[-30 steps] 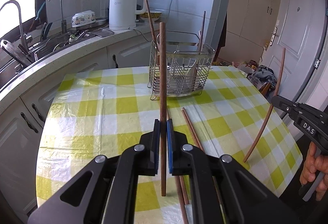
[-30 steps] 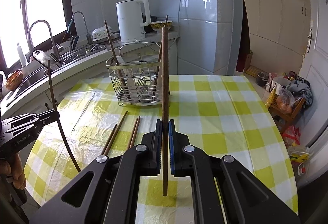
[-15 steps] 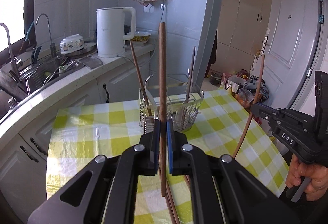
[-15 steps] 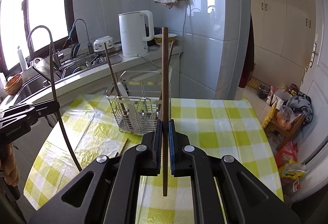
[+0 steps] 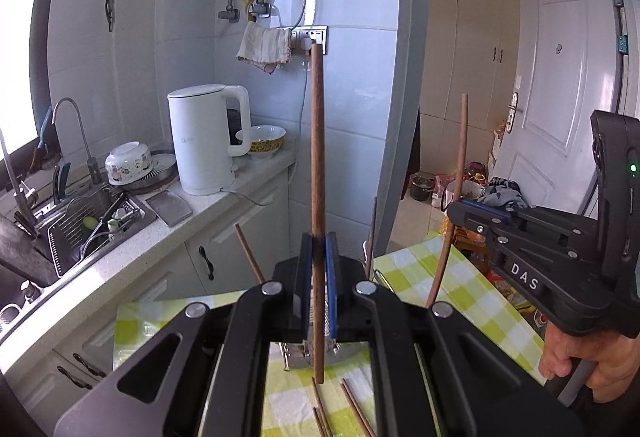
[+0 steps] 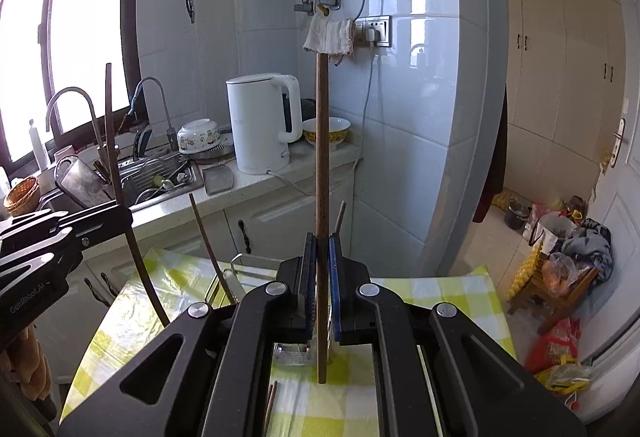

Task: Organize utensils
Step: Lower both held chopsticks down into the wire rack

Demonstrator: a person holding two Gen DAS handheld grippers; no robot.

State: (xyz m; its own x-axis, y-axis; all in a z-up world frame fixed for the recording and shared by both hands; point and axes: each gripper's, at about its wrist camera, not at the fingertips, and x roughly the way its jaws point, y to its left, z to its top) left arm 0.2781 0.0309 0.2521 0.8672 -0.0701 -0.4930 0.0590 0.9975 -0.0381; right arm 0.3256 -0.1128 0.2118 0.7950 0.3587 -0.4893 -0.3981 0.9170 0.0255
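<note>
I see white tile walls point(image 6: 420, 117), a bright window point(image 6: 76, 49), white cupboards point(image 6: 560, 57) and a door point(image 5: 560, 85).

A long brown wooden chopstick point(image 5: 316, 173) stands upright in the left tongs point(image 5: 319, 265), a second brown wooden chopstick point(image 6: 322, 165) upright in the right tongs point(image 6: 321, 269). Below and ahead of both, a wire utensil rack point(image 6: 240, 269) sits on the yellow-checked desk point(image 6: 432, 289), loose thin wooden chopsticks point(image 5: 352, 405) lying before it. Behind, a white electric kettle point(image 5: 200, 141) stands on the counter right of the steel sink point(image 5: 92, 225).
</note>
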